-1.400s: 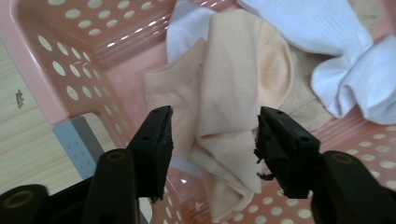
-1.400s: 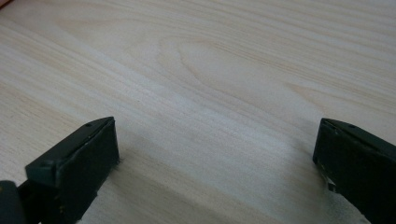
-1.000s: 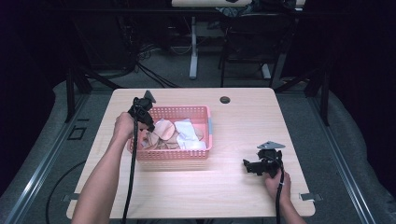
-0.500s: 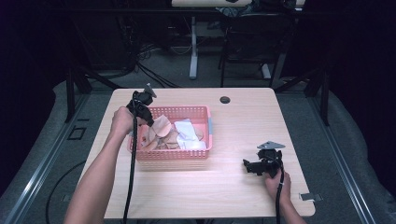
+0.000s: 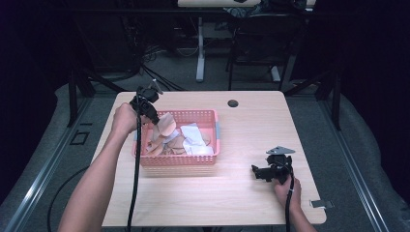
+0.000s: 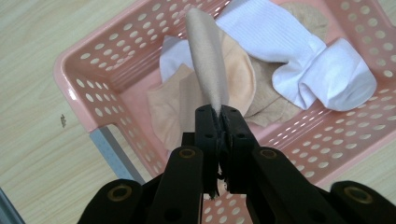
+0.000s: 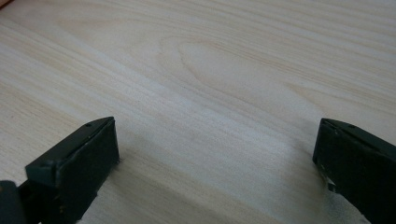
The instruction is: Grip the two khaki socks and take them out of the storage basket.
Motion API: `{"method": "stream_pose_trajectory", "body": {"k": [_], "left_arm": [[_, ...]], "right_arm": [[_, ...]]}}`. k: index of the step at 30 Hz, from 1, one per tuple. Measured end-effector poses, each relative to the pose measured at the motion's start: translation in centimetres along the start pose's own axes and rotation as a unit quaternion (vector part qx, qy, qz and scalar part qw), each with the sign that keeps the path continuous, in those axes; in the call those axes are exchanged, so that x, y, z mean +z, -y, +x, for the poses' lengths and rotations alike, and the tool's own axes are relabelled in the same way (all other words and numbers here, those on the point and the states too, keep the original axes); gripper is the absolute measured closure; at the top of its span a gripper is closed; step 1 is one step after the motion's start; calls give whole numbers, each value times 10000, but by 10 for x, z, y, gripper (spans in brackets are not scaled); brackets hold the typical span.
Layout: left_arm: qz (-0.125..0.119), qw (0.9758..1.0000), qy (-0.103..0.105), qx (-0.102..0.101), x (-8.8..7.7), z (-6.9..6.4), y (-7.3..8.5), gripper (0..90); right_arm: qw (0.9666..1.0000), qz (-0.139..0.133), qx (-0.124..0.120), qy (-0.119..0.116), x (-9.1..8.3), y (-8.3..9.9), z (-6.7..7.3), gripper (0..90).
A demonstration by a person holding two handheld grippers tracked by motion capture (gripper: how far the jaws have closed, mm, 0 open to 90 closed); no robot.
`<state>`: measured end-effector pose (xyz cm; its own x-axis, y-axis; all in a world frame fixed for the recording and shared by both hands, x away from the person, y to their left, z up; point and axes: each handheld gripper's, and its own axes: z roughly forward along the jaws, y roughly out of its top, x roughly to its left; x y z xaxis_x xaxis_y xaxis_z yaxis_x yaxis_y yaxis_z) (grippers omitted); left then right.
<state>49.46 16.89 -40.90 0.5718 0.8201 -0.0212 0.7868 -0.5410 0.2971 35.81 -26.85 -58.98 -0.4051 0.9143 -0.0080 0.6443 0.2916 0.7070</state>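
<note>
raised since the earlier frame, left gripper point(image 6: 218, 114) fingers pinch the beige fabric sock point(image 6: 208, 56), hanging lengthwise over the pink perforated plastic basket point(image 6: 88, 84).

light wooden table point(image 5: 251, 130), grey carpeted floor point(image 5: 338, 135), dark room behind, white desk leg point(image 5: 200, 48), tangled cables point(image 5: 145, 58)
</note>
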Motion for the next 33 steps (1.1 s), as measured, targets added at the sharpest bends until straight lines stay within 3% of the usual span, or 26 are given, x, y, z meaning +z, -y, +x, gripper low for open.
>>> {"method": "stream_pose_trajectory", "body": {"k": [9,16,23,33], "left_arm": [[-134,9999,53,43,-24,0,-1,864],[-269,9996,-74,24,-45,2,2,864],[-394,9991,-180,-44,-68,11,11,864],[-443,9983,-297,-236,-83,30,29,864]], "right_arm": [[10000,-29,4,3,0,0,0,0],[10000,-23,0,6,0,0,0,0],[10000,-34,10,-5,0,0,0,0],[10000,-32,12,-3,0,0,0,0]]}}
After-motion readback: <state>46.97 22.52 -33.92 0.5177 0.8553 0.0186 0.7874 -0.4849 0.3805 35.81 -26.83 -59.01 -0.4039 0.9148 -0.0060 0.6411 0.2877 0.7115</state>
